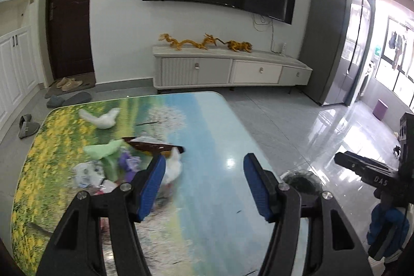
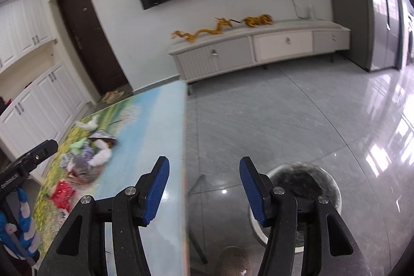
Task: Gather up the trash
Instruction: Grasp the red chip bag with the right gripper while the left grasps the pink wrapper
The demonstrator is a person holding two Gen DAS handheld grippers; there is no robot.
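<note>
Both gripper units, left gripper and right gripper, gape empty above table.

table: glossy print | floor: shiny tile | tissue: crumpled paper

Heap of crumpled wrappers and tissues on the landscape-printed tabletop, at 9 o'clock; round bag-lined waste bin on the floor beyond the table's 3 o'clock edge.
</note>
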